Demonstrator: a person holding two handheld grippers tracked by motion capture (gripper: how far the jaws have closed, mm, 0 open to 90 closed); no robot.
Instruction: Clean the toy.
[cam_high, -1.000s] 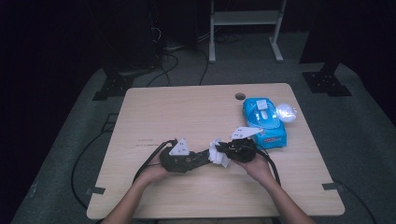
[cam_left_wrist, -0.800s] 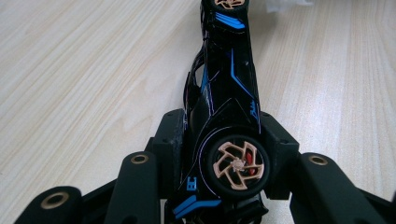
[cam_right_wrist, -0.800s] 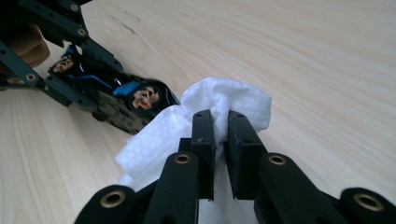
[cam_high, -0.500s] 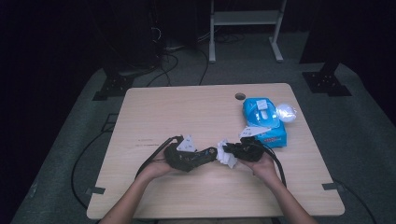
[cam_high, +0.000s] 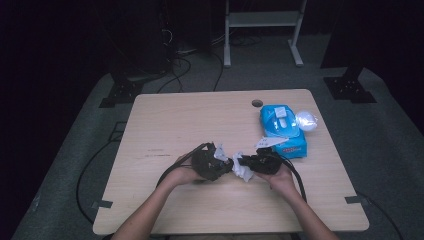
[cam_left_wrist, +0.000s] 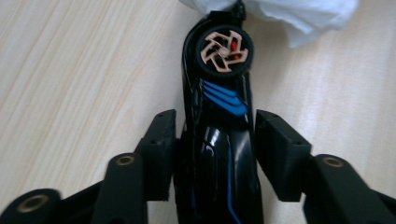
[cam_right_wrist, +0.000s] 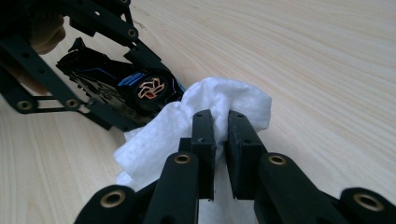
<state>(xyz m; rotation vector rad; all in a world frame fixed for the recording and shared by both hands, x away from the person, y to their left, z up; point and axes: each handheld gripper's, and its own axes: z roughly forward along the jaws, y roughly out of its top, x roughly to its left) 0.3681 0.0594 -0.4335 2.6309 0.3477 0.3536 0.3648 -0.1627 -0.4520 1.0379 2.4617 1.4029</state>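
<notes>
Left tongs shifted right, closing—toy car meets wipe.

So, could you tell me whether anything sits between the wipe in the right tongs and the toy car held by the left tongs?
Nothing visible does. The white wipe, pinched in the right tongs, already lies against the wheel end of the black toy car, which sits between the left tongs.
</notes>
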